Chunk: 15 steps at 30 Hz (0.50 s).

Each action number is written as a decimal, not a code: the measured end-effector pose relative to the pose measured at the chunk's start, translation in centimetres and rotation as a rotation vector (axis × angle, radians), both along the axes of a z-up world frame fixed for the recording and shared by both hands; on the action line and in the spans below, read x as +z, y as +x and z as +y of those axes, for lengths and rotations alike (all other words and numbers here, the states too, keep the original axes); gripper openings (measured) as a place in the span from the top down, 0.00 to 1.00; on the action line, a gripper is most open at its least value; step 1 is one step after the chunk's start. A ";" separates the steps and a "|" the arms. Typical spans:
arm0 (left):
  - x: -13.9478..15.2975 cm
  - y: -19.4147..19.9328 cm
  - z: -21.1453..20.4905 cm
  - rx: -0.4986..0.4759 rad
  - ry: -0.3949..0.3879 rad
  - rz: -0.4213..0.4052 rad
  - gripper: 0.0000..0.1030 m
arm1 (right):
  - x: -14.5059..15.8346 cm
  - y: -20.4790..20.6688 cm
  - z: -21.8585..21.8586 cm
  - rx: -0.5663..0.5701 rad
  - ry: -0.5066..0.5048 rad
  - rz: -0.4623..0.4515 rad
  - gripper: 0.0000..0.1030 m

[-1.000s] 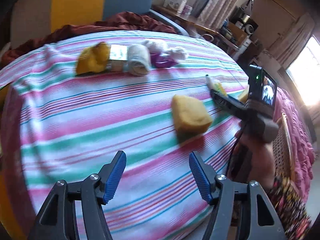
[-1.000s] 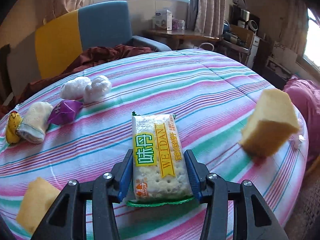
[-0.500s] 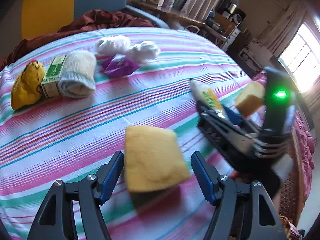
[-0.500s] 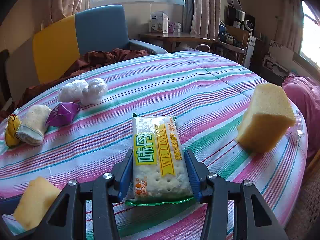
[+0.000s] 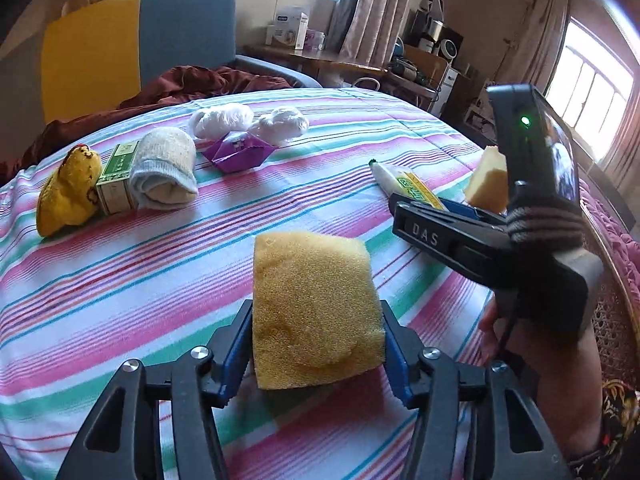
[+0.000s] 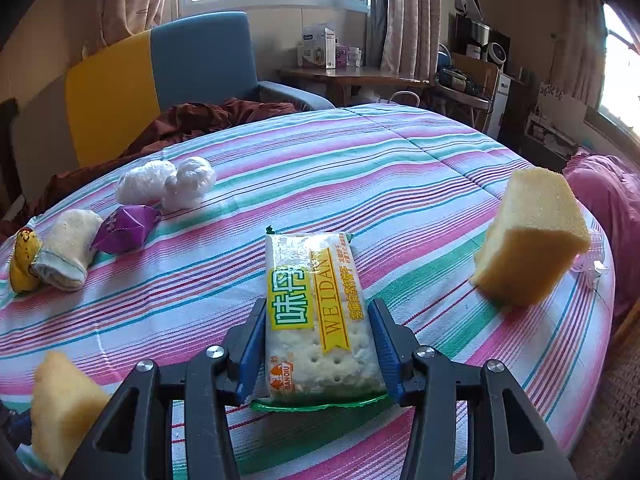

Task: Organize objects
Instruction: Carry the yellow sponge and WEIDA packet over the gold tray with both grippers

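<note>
Two tongs work over the striped bed: the left tongs are closing on a near yellow sponge between their pads, while the right tongs stand clamped on a cracker packet.

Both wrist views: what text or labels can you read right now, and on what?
"WEIDAN": cracker packet, yellow band, held in the right gripper.
"DAS": side of the right gripper's black finger, left wrist view.
Large green characters and small side print on the packet: not Latin, small print blurred.
Small green box and white carton on the desk: print too small.
</note>
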State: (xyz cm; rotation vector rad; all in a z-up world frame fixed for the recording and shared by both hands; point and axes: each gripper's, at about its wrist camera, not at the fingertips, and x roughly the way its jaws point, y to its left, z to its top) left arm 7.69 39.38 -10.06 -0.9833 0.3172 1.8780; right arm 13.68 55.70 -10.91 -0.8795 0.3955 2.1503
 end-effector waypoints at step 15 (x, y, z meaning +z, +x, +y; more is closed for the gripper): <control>1.1 -0.4 -4.7 0.096 0.011 -0.092 0.46 | 0.1 -0.2 -0.2 -0.004 0.030 -0.026 0.51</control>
